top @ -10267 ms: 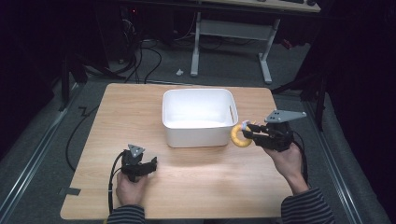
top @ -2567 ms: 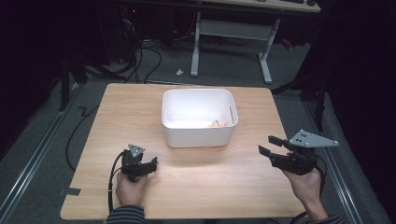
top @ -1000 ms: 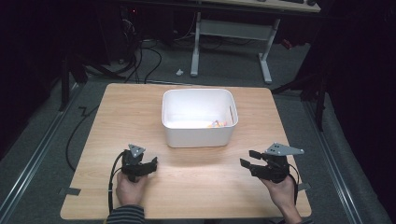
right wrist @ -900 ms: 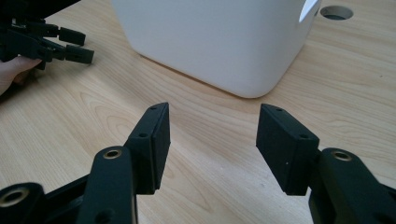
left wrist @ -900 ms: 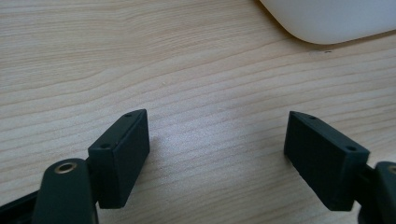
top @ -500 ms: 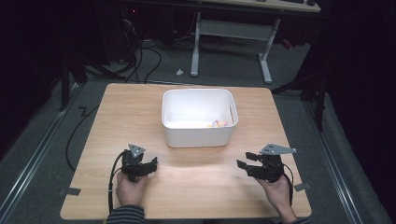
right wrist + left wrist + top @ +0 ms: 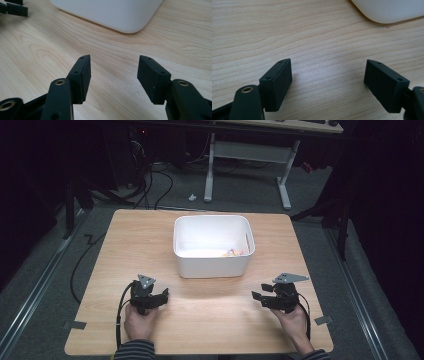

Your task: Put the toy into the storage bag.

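Observation:
A white bin [image 7: 212,246] stands in the middle of the wooden table [image 7: 200,315], with small orange and yellow items [image 7: 231,252] lying at its right inner side. My left gripper [image 7: 159,296] rests low on the table near the front left, open and empty. Its jaws stand wide apart over bare wood in the left gripper view [image 7: 328,80], with a corner of the bin [image 7: 389,10] ahead. My right gripper [image 7: 259,297] sits near the front right, open and empty [image 7: 113,75], with the bin's corner [image 7: 110,12] in front of it.
The table's edges lie close on every side, with a dark floor, cables [image 7: 145,180] and a white desk frame [image 7: 245,155] beyond. Bare wood spreads between the two grippers. The left gripper's tips [image 7: 15,8] appear far off in the right gripper view.
The yellow ring that the right gripper held beside the bin is gone from its jaws. The right gripper has drawn back and leftward, down to the table's front. The left gripper stayed still.

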`<action>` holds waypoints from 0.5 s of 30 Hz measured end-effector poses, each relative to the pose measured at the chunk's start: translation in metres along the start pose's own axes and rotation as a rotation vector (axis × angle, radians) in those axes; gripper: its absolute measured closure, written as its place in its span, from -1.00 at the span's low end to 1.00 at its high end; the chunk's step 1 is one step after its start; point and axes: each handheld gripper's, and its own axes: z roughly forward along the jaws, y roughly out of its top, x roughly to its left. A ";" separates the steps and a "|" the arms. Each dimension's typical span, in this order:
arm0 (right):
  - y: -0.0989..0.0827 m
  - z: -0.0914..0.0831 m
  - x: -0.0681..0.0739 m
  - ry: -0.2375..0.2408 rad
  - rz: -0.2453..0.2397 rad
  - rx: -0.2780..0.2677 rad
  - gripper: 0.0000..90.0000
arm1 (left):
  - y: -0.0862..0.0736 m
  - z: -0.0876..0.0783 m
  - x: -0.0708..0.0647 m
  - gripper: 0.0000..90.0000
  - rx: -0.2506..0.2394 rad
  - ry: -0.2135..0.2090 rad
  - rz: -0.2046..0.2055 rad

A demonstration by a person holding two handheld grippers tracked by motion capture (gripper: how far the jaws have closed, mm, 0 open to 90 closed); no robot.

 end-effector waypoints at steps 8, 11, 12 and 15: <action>-0.003 0.013 -0.003 -0.020 0.008 0.019 -0.01 | 0.000 0.000 0.000 -0.49 0.000 0.000 0.000; -0.005 0.018 -0.005 -0.028 0.013 0.022 -0.01 | 0.000 0.000 0.000 -0.49 -0.001 0.000 -0.001; -0.006 0.019 -0.005 -0.028 0.012 0.023 -0.01 | 0.000 0.000 0.000 -0.49 0.000 -0.001 -0.001; -0.007 0.025 -0.006 -0.042 0.008 0.036 -0.03 | 0.000 0.000 0.000 -0.49 -0.001 0.000 -0.001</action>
